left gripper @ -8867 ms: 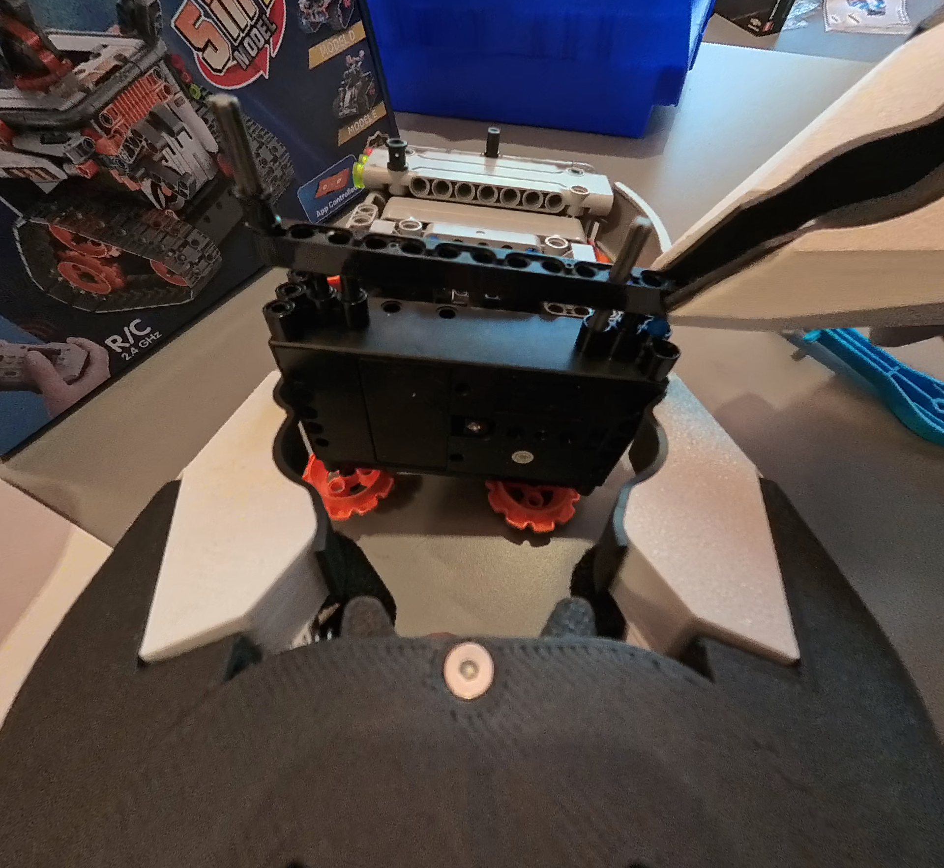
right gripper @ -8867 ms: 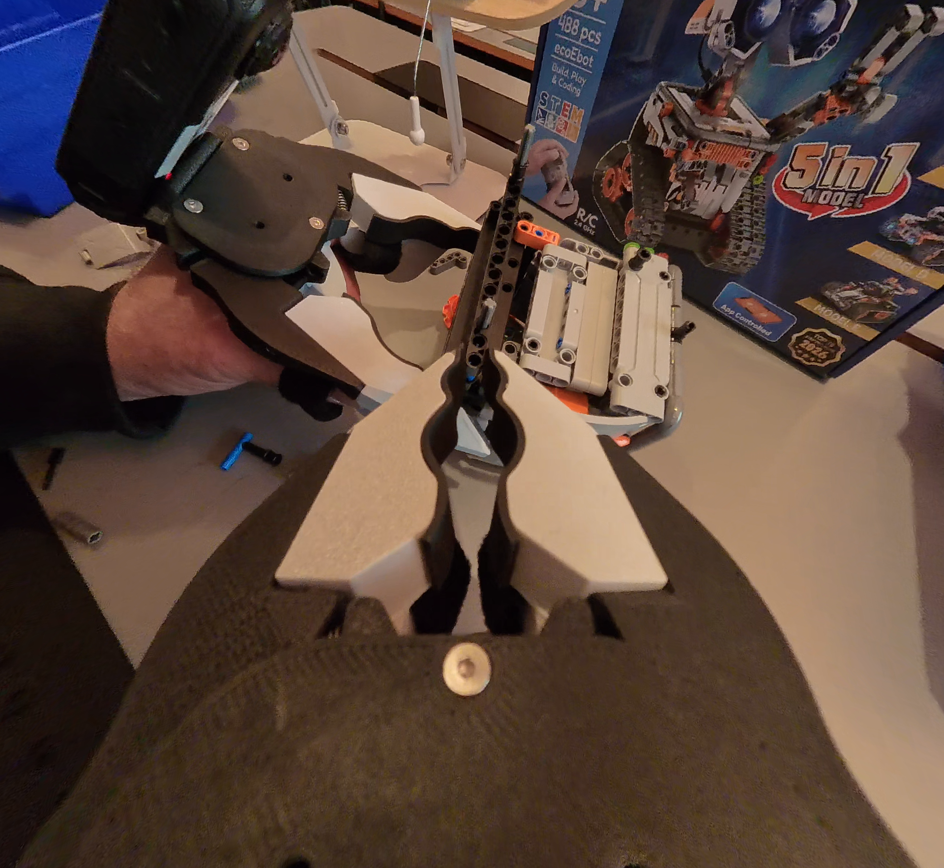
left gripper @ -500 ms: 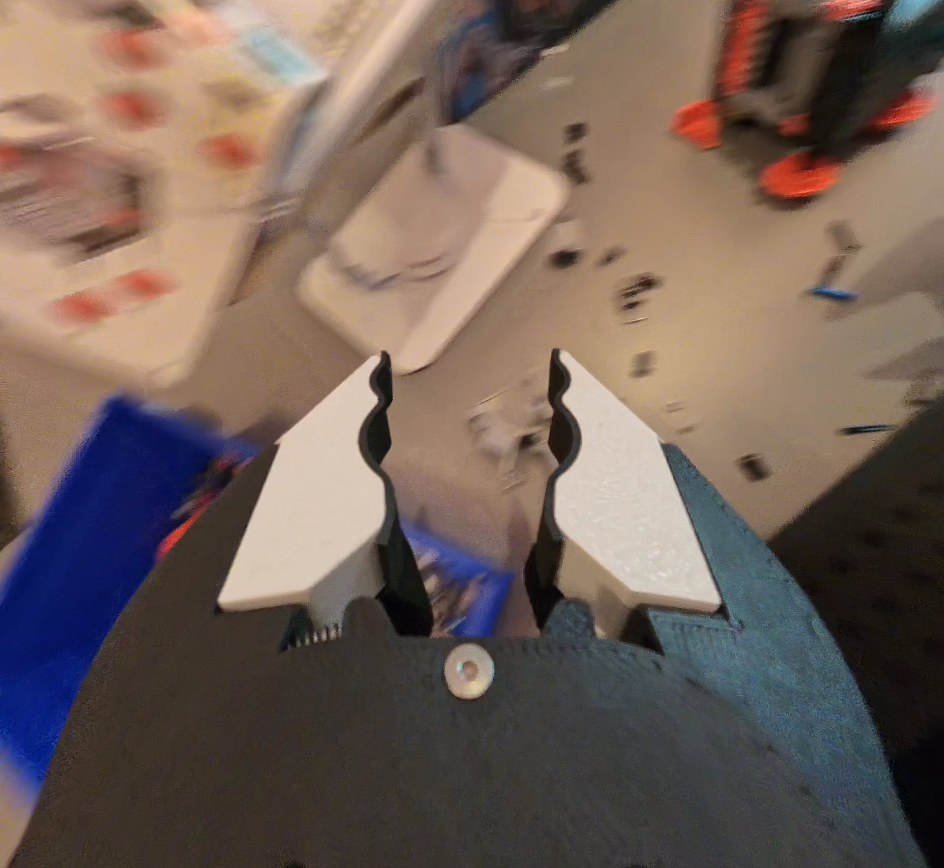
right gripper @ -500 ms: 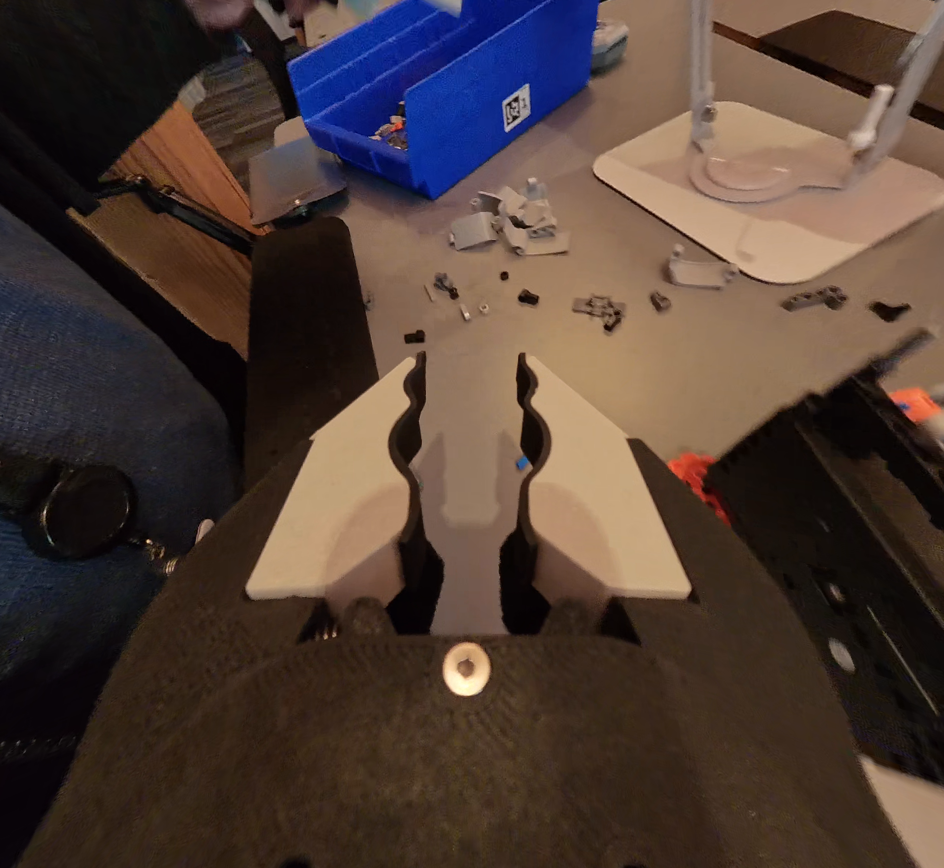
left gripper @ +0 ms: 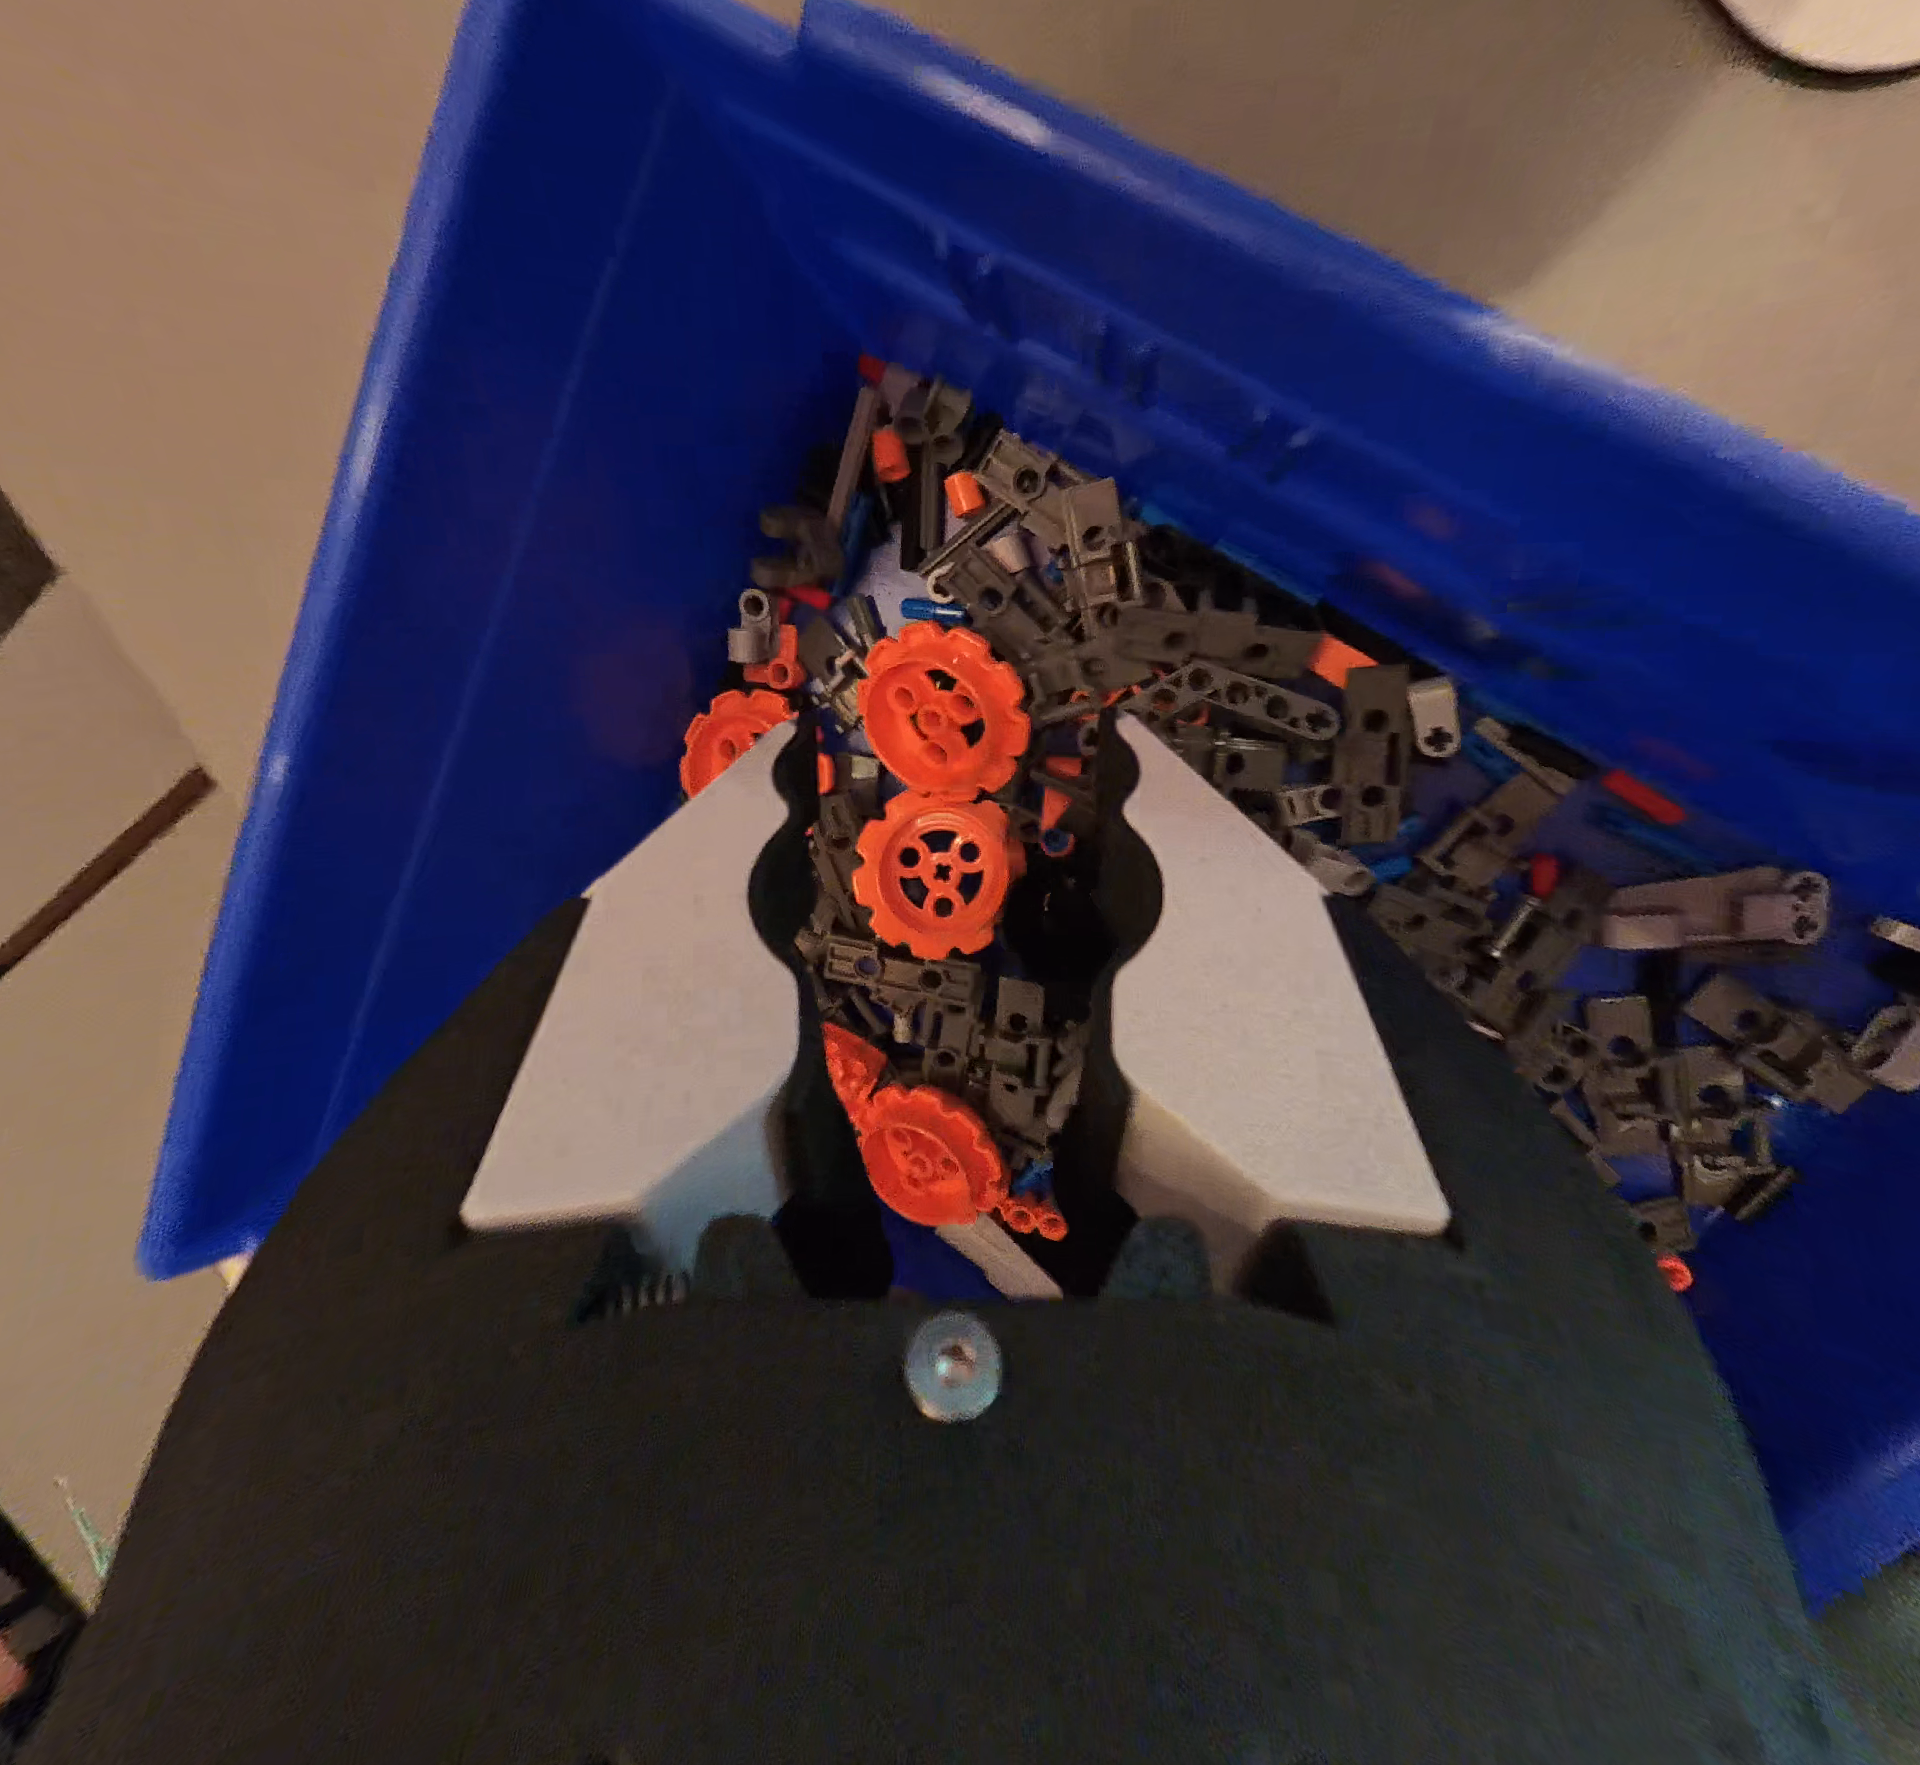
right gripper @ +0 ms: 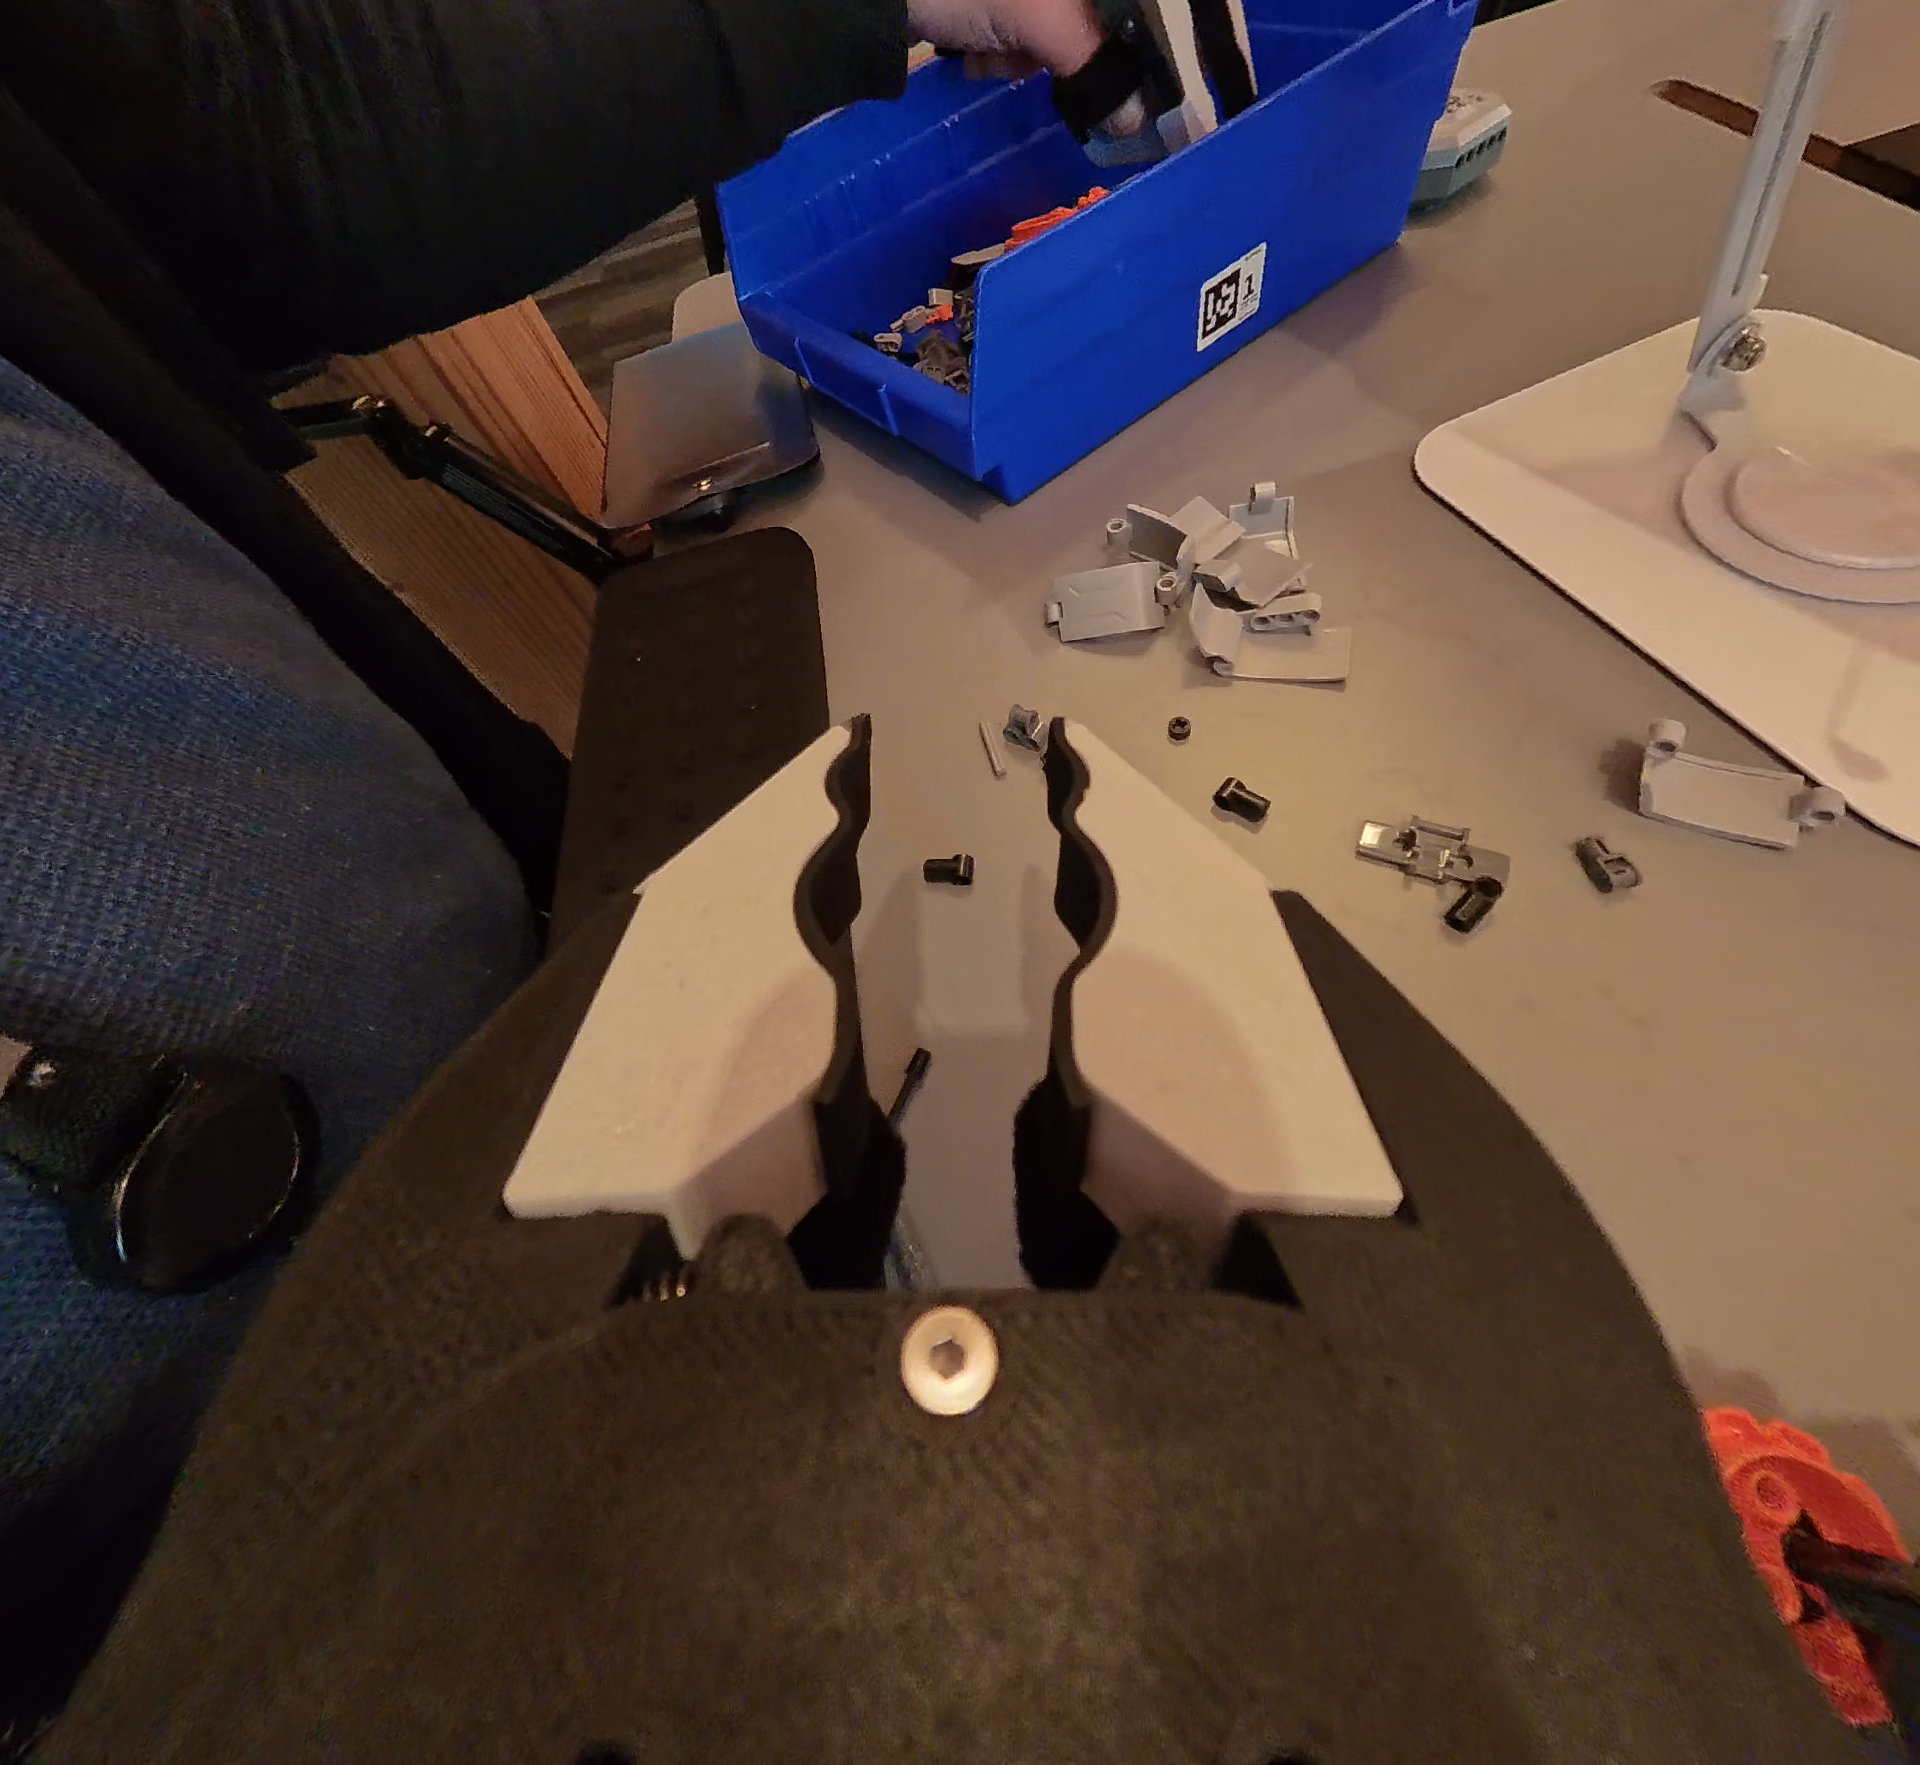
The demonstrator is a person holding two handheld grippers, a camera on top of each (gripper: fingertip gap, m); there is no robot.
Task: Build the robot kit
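I see a grey table [right gripper: 1558, 1040]; my right gripper [right gripper: 951, 739] gapes empty, my left gripper [left gripper: 951, 739] gapes over the blue bin [left gripper: 499, 572] of orange wheels [left gripper: 940, 713].

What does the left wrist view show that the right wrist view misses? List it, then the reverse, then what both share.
Only the left wrist view: a close look down into the bin, with orange gear wheels on a heap of dark grey connector pieces, and the left tool open above them.

Only the right wrist view: the right tool open over the grey table, light grey panels, small black pins, a white stand base, a dark sleeve.

Both: the blue bin.
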